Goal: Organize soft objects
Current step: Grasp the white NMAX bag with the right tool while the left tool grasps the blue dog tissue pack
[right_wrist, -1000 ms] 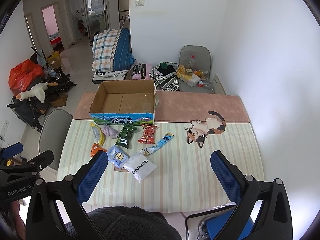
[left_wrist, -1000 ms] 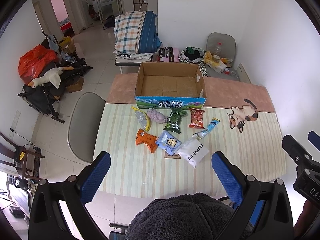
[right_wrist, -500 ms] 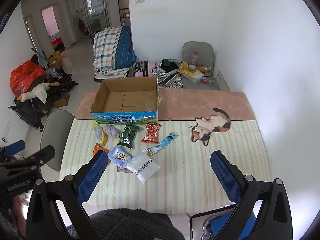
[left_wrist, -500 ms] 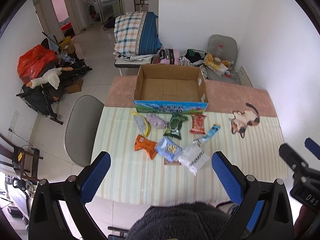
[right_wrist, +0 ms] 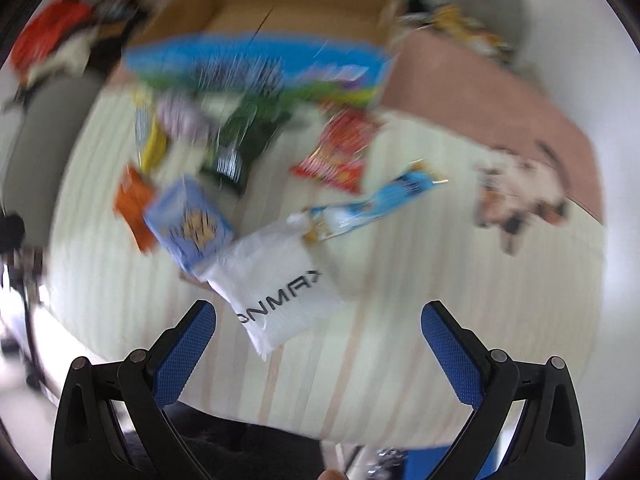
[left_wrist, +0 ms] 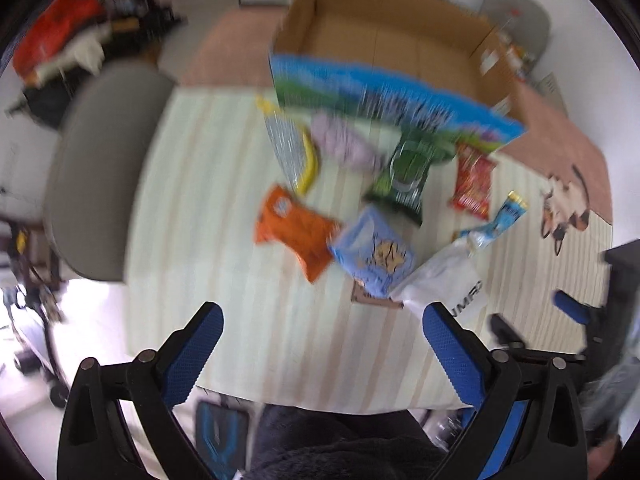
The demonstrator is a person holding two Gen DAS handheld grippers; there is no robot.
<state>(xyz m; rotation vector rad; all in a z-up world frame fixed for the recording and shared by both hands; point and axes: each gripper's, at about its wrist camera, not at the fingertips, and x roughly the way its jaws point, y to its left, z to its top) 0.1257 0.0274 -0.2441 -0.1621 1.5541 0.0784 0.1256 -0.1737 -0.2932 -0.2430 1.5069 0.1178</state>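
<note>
Nothing had been sorted yet, as far as I could judge: the open brown cardboard box with the blue and green printed front sat empty at the far side of the pale striped tablecloth, and every soft packet lay on the cloth in front of it.

My left gripper and right gripper both hung spread wide above the near edge of the table, grasping nothing.

Nearest my right gripper lay the flat white plastic pouch with black lettering, smooth and slack. Touching it were the puffy light-blue snack bag and the long blue tube-shaped wrapper. Beyond them lay a crinkly orange packet, a glossy red one and a dark green one, though blur smeared their edges.
</note>
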